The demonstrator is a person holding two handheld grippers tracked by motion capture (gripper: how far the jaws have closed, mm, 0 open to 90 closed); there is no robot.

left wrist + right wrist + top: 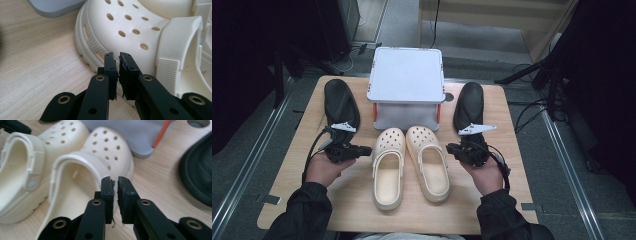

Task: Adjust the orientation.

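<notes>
Two cream perforated clogs lie side by side, toes pointing away, on the wooden table (297, 165): the left clog (388, 167) and the right clog (428, 162). My left gripper (366, 149) is just left of the left clog, its jaws pointing at the clog's side. In the left gripper view the left gripper (117, 56) is shut with nothing between its pads, close to the sole edge of the left clog (130, 27). My right gripper (451, 147) is just right of the right clog. In the right gripper view the right gripper (113, 180) is shut and empty beside the right clog (105, 147).
A grey lidded box (406, 75) with orange latches stands behind the clogs. One black shoe (340, 102) lies at the table's left and another black shoe (469, 102) at its right, each behind a hand. Bare wood lies in front of the clogs.
</notes>
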